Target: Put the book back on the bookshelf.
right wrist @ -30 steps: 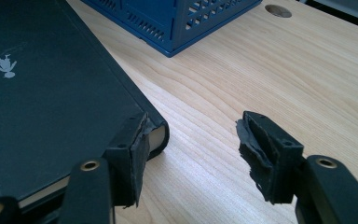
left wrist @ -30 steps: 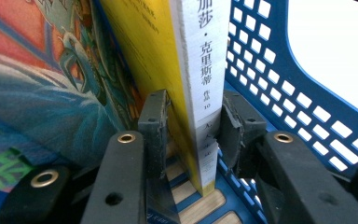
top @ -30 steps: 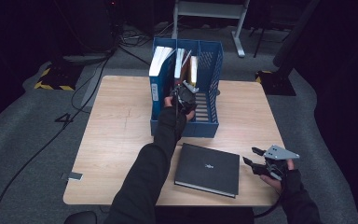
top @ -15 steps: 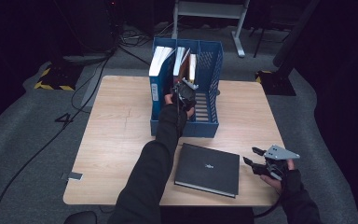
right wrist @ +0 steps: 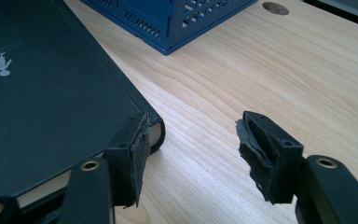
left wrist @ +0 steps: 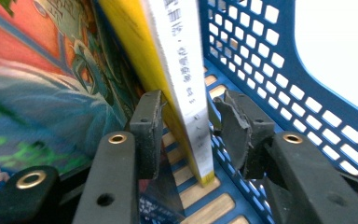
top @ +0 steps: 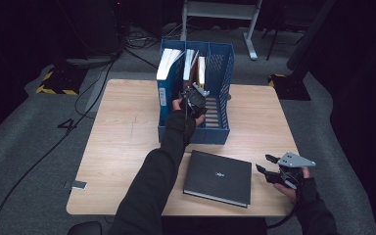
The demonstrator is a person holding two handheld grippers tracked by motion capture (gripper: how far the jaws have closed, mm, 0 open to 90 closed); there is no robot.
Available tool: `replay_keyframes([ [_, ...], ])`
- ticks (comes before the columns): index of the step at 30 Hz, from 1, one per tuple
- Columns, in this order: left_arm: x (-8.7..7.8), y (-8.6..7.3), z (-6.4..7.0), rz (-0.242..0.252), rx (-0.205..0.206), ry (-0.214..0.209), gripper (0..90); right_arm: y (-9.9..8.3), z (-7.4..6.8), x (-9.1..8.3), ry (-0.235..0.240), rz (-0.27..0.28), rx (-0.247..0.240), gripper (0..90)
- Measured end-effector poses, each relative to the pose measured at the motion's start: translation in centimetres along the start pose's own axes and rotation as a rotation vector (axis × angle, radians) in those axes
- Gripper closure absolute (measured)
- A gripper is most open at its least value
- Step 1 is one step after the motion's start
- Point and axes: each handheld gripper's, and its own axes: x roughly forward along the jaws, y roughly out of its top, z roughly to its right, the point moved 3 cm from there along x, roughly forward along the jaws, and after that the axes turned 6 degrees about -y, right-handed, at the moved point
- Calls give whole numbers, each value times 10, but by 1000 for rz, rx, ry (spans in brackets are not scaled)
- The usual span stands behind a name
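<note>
While the left gripper (left wrist: 186,123) reaches into the blue file rack (top: 223,78), its jaws stand apart on either side of a yellow-covered book (left wrist: 179,70)

That book stands upright on the rack's slatted floor beside a colourful picture book (left wrist: 37,79), its spine between the two pads; one pad lies against the cover, the other sits just clear of the spine, so nothing is clamped. From the high view the rack sits toward the table's (top: 122,127) far edge, at its middle. Near the right front corner the right gripper (right wrist: 191,154) rests with jaws spread wide and gripping nothing, one pad just beside the corner of a black book (top: 219,177) lying flat by the front edge
</note>
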Motion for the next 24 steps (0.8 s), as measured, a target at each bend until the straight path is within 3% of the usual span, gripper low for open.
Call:
replay_keyframes([
  [8,-23,-11,7,18,59,-70,517,0,-1,0,0,-5,0,431],
  [14,-35,-22,10,21,75,-109,483,0,-2,0,4,-8,0,430],
  [18,-41,-34,12,5,85,-142,452,-1,-4,0,13,-13,-3,428],
  [24,-49,-57,14,-25,151,-181,392,-2,-7,-2,31,-21,-14,419],
])
